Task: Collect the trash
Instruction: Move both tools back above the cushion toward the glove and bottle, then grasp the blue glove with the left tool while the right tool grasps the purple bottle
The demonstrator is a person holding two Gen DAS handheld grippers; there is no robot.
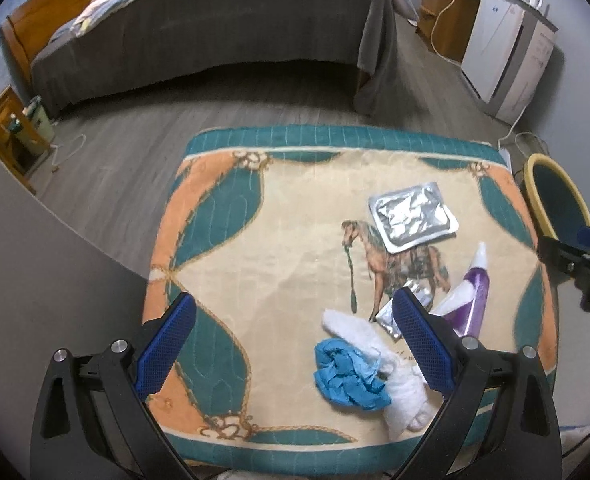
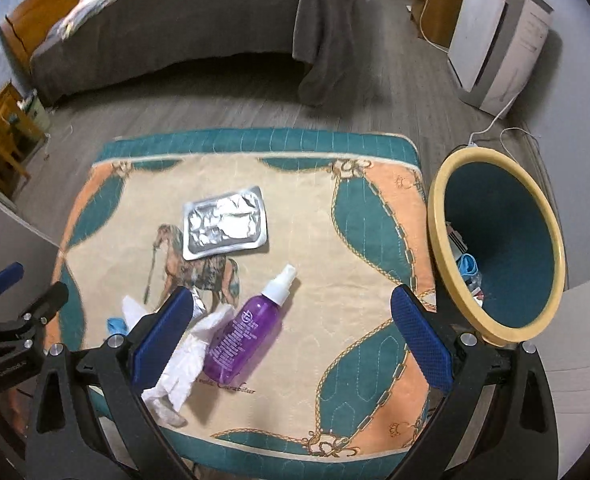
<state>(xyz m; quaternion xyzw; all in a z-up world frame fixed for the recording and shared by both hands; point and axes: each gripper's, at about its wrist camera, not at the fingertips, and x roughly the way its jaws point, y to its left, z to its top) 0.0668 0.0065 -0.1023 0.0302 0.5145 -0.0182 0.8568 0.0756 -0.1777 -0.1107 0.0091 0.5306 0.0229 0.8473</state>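
Now the trash is lying on the patterned cloth (image 2: 355, 240): a purple spray bottle (image 2: 243, 340) w/ white tissue (image 2: 183, 372) touching its left side, a silver foil pack (image 2: 225, 222) farther back, and a crumpled blue glove (image 1: 349, 376) just beside the tissue. Right gripper (image 2: 291, 336) is hovering over the bottle, jaws spread wide and holding nothing, w/ the teal bin (image 2: 435, 216) standing just beside the cloth on the right. Left gripper (image 1: 295, 340) is hanging above the glove, jaws also released and empty.

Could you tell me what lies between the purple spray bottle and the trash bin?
Nothing: in the right wrist view, only bare patterned cloth stretches between the purple spray bottle and the trash bin.
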